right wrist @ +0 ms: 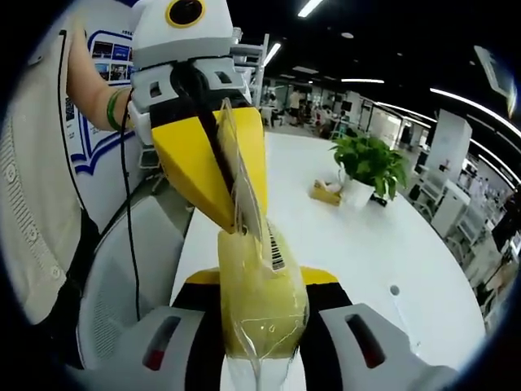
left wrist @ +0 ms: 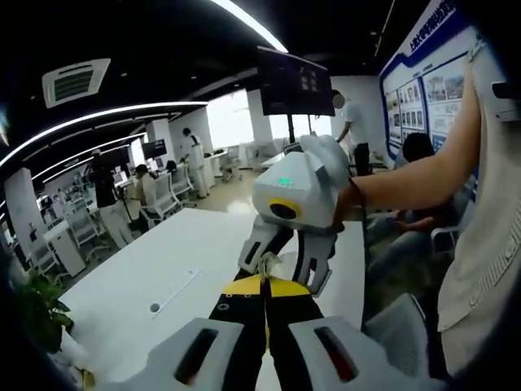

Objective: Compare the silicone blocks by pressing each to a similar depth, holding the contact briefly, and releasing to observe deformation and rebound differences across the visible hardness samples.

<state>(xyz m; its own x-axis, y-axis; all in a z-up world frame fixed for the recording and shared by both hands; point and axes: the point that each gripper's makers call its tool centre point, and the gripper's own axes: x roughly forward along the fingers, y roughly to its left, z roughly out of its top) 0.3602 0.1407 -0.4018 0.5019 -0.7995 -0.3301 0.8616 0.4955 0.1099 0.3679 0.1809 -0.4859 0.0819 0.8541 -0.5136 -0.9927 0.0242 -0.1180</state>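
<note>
A pale yellow silicone block in a clear plastic bag with a barcode label stands upright between the jaws of my right gripper, which is shut on it. My left gripper reaches in from the upper left, its yellow jaws pinched on the bag's top edge. In the left gripper view my left gripper is shut, with a sliver of crinkled bag at its tips. Facing it, my right gripper is held by a person's hand. Both hang above the white table.
On the white table stand a potted plant and a small yellow item at the far side. A grey chair sits at the table's near edge, beside the person. Office desks, chairs and people fill the background, and a monitor hangs overhead.
</note>
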